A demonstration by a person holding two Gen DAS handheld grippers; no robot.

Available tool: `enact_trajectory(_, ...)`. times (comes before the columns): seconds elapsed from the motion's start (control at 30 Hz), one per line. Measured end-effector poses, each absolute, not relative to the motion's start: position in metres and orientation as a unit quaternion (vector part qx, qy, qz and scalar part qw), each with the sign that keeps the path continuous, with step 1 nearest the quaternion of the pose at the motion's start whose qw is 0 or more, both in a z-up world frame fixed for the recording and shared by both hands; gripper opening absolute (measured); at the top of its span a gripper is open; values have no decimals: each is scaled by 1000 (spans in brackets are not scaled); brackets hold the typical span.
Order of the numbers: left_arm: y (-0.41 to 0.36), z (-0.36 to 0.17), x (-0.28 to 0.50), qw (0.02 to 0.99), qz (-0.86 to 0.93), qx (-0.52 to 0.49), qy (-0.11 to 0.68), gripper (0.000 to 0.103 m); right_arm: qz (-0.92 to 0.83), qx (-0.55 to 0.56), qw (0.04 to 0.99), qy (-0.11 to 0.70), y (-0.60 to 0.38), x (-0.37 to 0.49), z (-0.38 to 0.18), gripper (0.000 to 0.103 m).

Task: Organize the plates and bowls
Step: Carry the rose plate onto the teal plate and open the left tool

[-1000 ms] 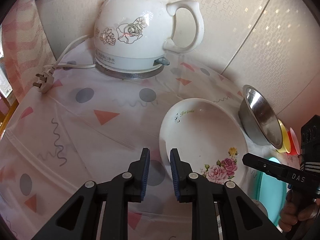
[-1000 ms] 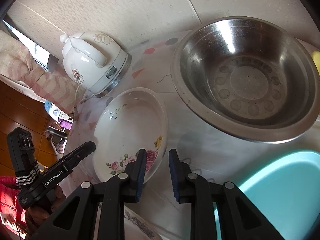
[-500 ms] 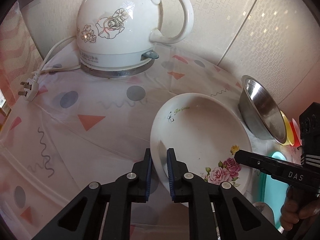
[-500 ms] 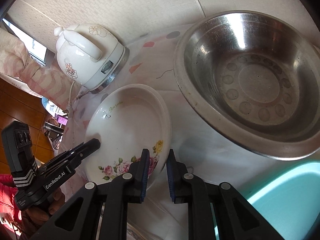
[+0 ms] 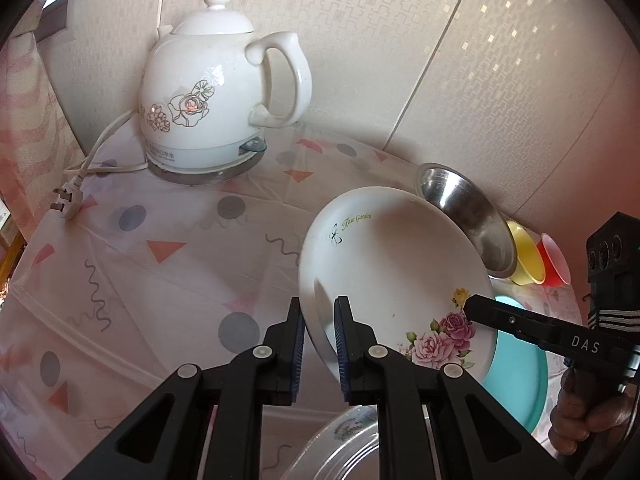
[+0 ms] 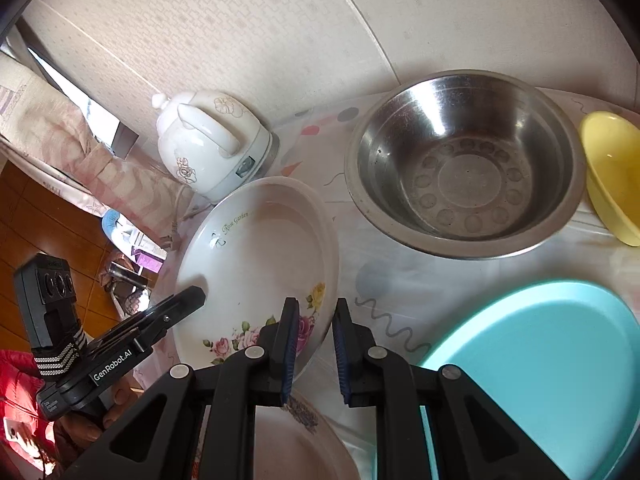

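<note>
Since a second ago the rose plate [image 5: 394, 276] has left the counter [image 5: 160, 240]: the left gripper [image 5: 319, 344] has just closed its jaws on the near rim, the right gripper [image 6: 314, 344] pinches the opposite edge, and the plate hangs tilted between the 2. It looks ready to go onto another plate, perhaps the teal plate [image 6: 540, 360].

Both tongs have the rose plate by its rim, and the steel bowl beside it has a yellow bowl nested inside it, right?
Not quite. The steel bowl is empty; the yellow bowl sits beside it on the table, as the right wrist view shows. Both the left tongs and right tongs do grip the rose plate by its rim.
</note>
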State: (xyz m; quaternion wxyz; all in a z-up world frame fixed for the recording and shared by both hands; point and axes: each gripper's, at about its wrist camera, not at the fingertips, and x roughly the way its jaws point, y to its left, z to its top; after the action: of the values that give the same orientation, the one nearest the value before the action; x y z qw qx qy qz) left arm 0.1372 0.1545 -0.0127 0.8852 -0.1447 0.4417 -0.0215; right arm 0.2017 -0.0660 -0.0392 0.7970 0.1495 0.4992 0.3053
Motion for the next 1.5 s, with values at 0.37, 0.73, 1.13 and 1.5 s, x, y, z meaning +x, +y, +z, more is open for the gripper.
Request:
enact_trajectory(0.37, 73, 9, 115, 889, -93, -121, 431, 15, 266, 176, 821, 473, -151, 151, -23, 17)
enact_trajectory(0.73, -11, -11, 118, 869, -146, -80, 466, 15, 192, 203, 829, 484, -232, 123, -46, 17)
enact_trajectory(1.13, -44, -45, 126, 849, -145, -36, 507, 16, 156, 208, 821, 508, -254, 123, -75, 17)
enact_trajectory(1.5, -51, -54, 127, 845, -130, 10, 518, 17, 149, 156, 832, 511, -243, 122, -78, 17)
